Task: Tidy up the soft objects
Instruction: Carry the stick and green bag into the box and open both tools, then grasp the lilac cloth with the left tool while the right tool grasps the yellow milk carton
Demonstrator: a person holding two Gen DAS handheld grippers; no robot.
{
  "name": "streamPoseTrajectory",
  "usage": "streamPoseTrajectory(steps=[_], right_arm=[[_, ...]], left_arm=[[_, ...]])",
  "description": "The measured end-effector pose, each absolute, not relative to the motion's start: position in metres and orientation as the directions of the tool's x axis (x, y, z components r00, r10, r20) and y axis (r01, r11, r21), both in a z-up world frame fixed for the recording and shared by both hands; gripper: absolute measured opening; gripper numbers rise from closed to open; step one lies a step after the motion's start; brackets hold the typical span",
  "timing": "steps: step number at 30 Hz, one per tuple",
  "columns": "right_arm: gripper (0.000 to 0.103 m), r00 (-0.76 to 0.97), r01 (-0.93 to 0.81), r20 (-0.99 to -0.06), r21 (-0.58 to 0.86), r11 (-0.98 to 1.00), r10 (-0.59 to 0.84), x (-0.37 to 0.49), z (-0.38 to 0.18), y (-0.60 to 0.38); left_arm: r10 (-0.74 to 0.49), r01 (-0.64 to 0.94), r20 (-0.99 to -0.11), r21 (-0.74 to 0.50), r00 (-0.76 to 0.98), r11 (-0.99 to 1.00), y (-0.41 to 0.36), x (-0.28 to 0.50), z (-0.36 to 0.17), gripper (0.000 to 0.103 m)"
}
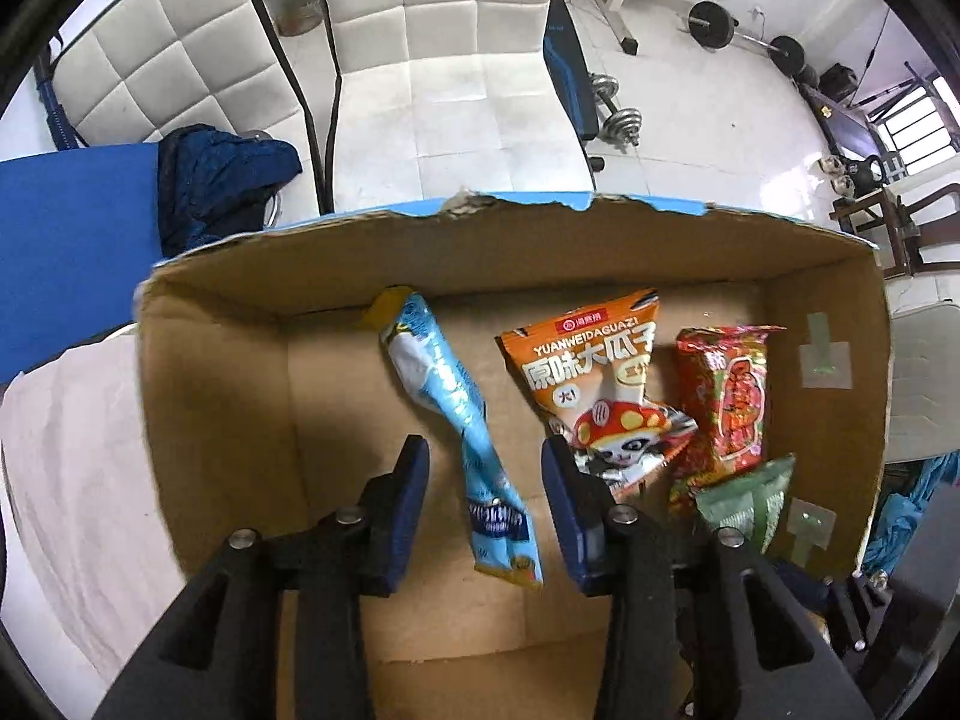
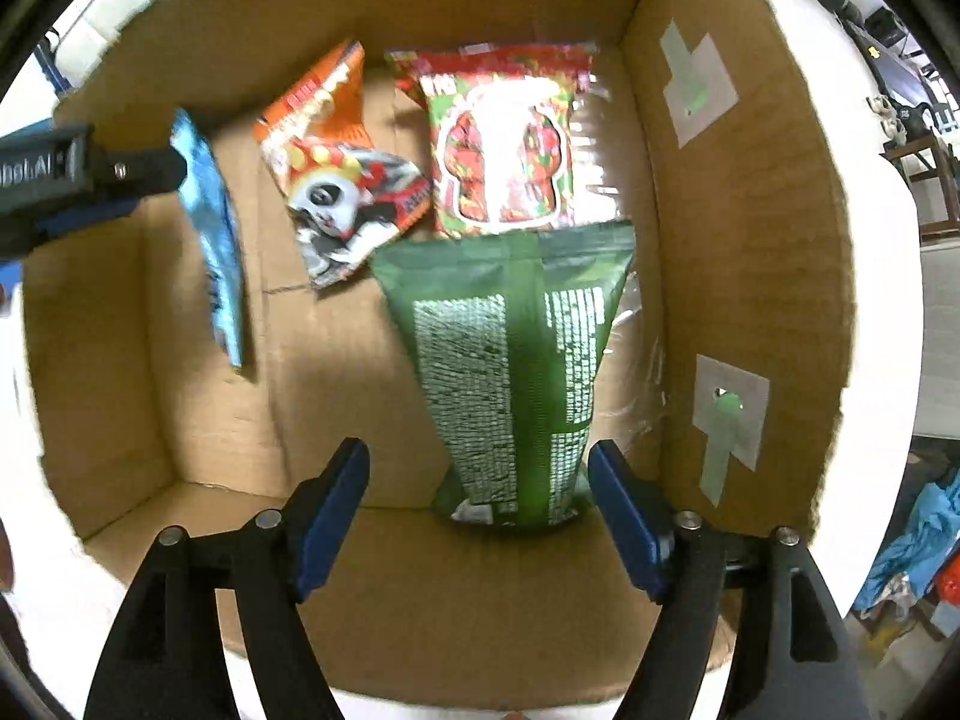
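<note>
1. The left gripper (image 1: 485, 468) is seen open; the blue snack packet (image 1: 456, 414) lies between its pads, untouched.
2. The right gripper (image 2: 478, 480) stands open around the green packet (image 2: 510, 360), not pressing it.
3. "YUANWEIDAGUAZI" is printed on the orange sunflower seed bag (image 1: 591, 384), beside the red candy bag (image 1: 729, 396).
4. All are lying inside the cardboard box (image 1: 216, 396); barbells (image 1: 744, 36) are seen on the white tiled floor (image 1: 480, 114).

In the left wrist view, the green packet (image 1: 750, 501) is largely hidden behind the left gripper's (image 1: 486, 507) right finger, and the orange packet's (image 1: 591, 372) near edge is covered too. In the right wrist view, the blue packet (image 2: 213, 240) is blurred, its print unreadable.
</note>
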State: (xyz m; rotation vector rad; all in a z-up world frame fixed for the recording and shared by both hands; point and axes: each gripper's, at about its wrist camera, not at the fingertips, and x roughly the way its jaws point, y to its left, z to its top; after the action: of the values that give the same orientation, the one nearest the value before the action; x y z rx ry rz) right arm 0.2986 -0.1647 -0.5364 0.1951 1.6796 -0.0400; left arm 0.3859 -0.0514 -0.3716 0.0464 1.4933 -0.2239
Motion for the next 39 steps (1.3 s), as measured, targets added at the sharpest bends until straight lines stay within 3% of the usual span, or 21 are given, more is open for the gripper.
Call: streamPoseTrajectory(steps=[1,3,4,5,23,39], right_arm=[[0.091,-0.097,0.153,-0.99,0.091,0.984,0.106,0.3,-0.53,-0.164],[0.099,-0.079,0.157,-0.99,0.104,0.982,0.117,0.302,-0.522,-0.162],[0.103,-0.07,0.162,-0.99,0.114,0.98,0.126,0.303,-0.518,-0.162],[0.103,-0.062,0.17,-0.989,0.124,0.978,0.137,0.304,-0.514,-0.161],[0.103,0.158,0.109,-0.986,0.07,0.992,0.052,0.253,-0.414,-0.167],[0.103,0.307,0.075,-0.935,0.211,0.975,0.179,0.191,-0.357,-0.194]], left_arm=[[-0.12,0.175,-0.991,-0.108,0.065,0.979,-0.051,0.384,-0.369,0.044],[-0.134,0.174,-0.989,-0.12,0.068,0.977,-0.047,0.377,-0.362,0.073],[-0.141,0.177,-0.988,-0.127,0.069,0.976,-0.046,0.375,-0.361,0.093],[-0.145,0.18,-0.987,-0.13,0.072,0.975,-0.044,0.37,-0.358,0.095],[-0.197,0.199,-0.943,-0.145,0.27,0.969,-0.037,0.276,-0.287,0.096],[-0.204,0.116,-0.912,-0.174,0.355,0.978,-0.036,0.206,-0.233,0.096]])
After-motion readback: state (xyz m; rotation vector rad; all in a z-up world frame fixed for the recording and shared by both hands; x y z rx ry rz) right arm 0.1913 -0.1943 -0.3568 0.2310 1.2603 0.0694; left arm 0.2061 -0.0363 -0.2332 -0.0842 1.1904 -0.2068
